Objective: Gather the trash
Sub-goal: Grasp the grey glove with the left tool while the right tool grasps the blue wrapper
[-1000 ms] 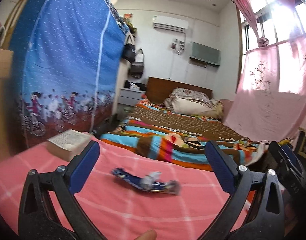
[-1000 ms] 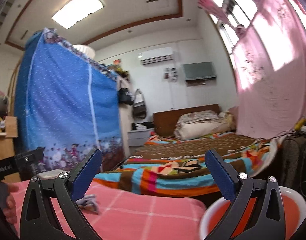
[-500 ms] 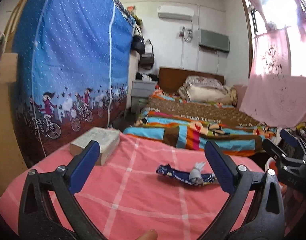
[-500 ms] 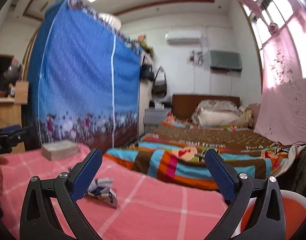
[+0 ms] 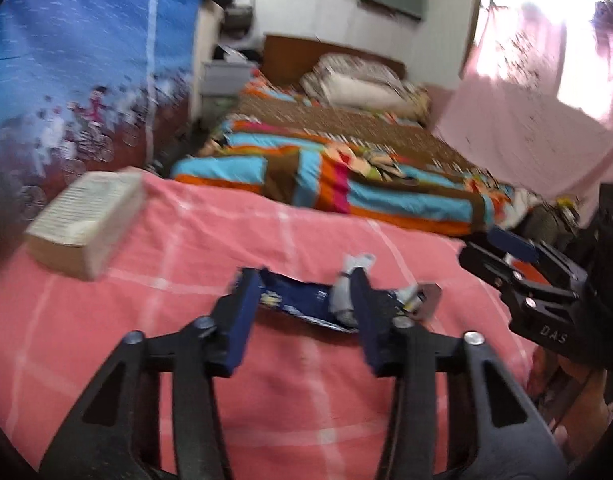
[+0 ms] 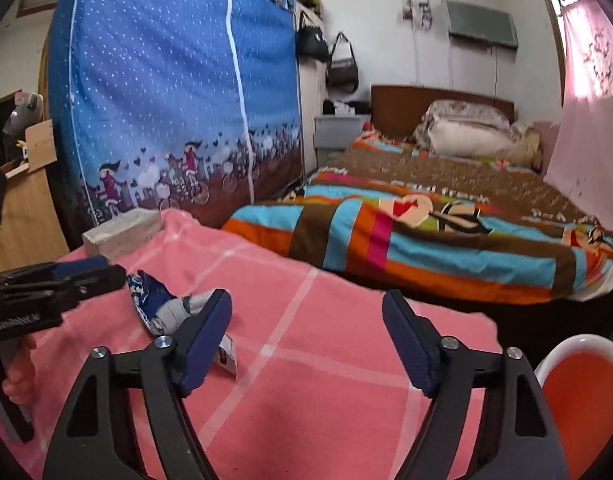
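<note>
A crumpled dark blue wrapper (image 5: 294,300) with a grey wad (image 5: 342,300) lies on the pink checked cloth (image 5: 186,264). My left gripper (image 5: 304,284) points down at it; its jaws are closing, with the wrapper between the blue pads and its right end poking out past the right finger. In the right wrist view the wrapper (image 6: 146,292) lies just left of my right gripper (image 6: 306,300), whose jaws are closing over bare cloth. The left gripper (image 6: 66,276) shows there from the side, and the right gripper (image 5: 518,276) is at the right of the left view.
A thick pale book (image 5: 86,220) lies at the cloth's far left corner. An orange bin with a white rim (image 6: 578,384) stands low beyond the table's right edge. Behind are a striped bed (image 6: 426,240) and a blue wardrobe cover (image 6: 166,80).
Both grippers tipped downward and moved toward the table. The left one came over the wrapper and its jaws narrowed around it. The right jaws narrowed too, beside the wrapper.
</note>
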